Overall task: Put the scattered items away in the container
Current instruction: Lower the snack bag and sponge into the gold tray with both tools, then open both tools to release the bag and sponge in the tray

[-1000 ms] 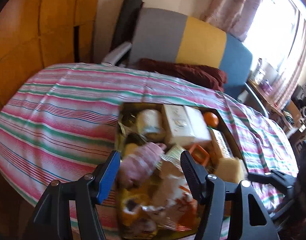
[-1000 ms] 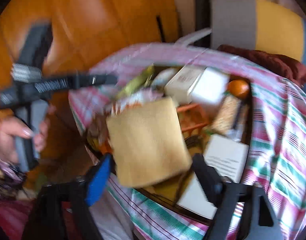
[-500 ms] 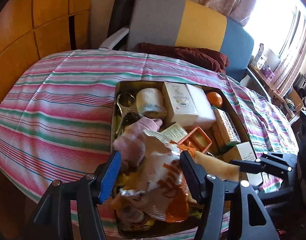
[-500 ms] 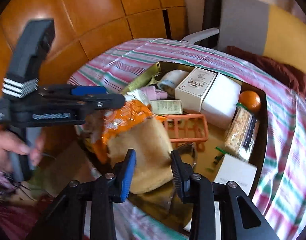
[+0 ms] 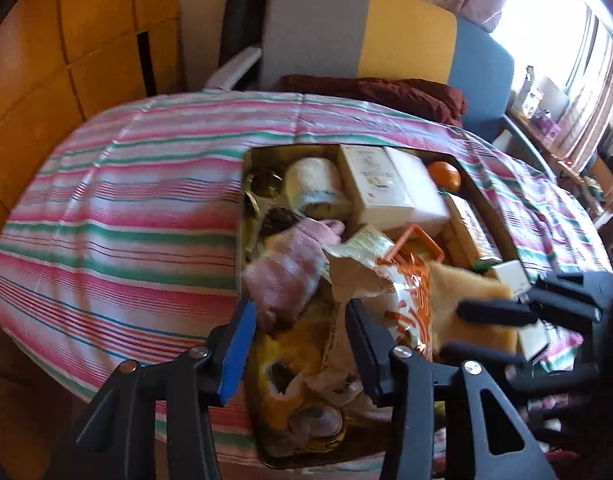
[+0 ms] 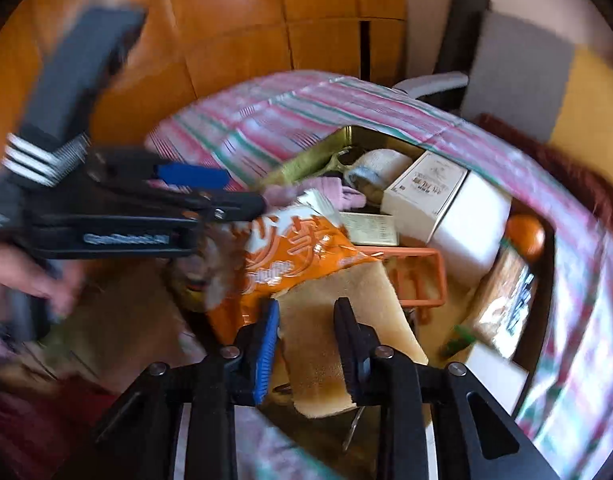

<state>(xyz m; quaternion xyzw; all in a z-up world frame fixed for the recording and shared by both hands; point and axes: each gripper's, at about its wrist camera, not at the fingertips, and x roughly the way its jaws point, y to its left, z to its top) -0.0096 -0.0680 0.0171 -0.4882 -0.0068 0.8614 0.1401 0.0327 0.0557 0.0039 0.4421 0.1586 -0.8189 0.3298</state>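
A gold metal tin (image 5: 245, 184) on the striped tablecloth holds several items: a pink sock (image 5: 290, 272), an orange snack bag (image 5: 406, 300), white boxes (image 5: 374, 184), a paper roll (image 5: 312, 184), an orange fruit (image 5: 445, 174) and an orange rack (image 6: 422, 276). My left gripper (image 5: 300, 320) is open and empty just above the sock and the bag. My right gripper (image 6: 306, 320) is shut on a tan sponge (image 6: 338, 320) and holds it over the tin's near end, beside the snack bag (image 6: 290, 256). The right gripper (image 5: 490, 330) also shows in the left wrist view with the sponge (image 5: 466, 300).
The striped tablecloth (image 5: 118, 216) covers a round table. A grey, yellow and blue sofa (image 5: 362, 36) with a dark red cushion (image 5: 378, 92) stands behind it. Wooden panelling (image 5: 66, 52) is on the left. A cluttered shelf (image 5: 546, 112) stands by the window.
My right gripper has closed on the tan sponge and lowered it toward the tin's near end. My left gripper has pulled back and narrowed a little, staying empty.
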